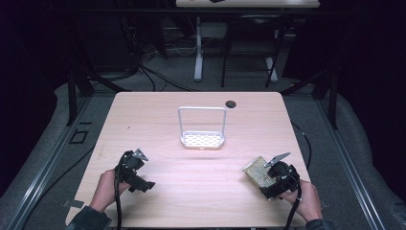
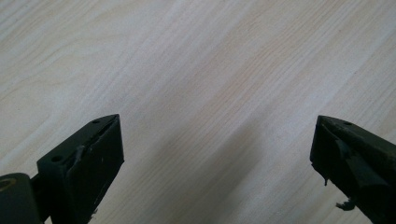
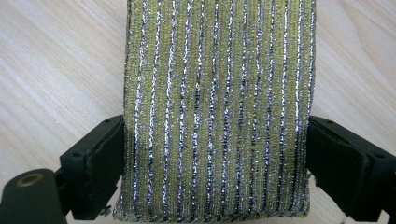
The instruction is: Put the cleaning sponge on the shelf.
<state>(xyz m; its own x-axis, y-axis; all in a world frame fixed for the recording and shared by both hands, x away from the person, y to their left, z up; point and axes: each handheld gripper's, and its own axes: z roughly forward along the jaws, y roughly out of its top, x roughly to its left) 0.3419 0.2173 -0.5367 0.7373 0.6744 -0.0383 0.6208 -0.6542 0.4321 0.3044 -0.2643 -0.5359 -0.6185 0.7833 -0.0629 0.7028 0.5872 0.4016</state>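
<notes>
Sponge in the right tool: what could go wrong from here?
1. The right tool grips the yellow-green sponge only at its near end, with most of it sticking out ahead; it may sag or twist loose when lifted.
2. The white rack stands across the table under a tall handle; the sponge's free end might catch on it.
3. The left tool is open and holds nothing, so nothing steadies the rack.

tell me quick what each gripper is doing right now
Left gripper: open, jaws wide apart over bare table, holding nothing.
Right gripper: shut on the green and silver striped sponge, one jaw on each side.
</notes>
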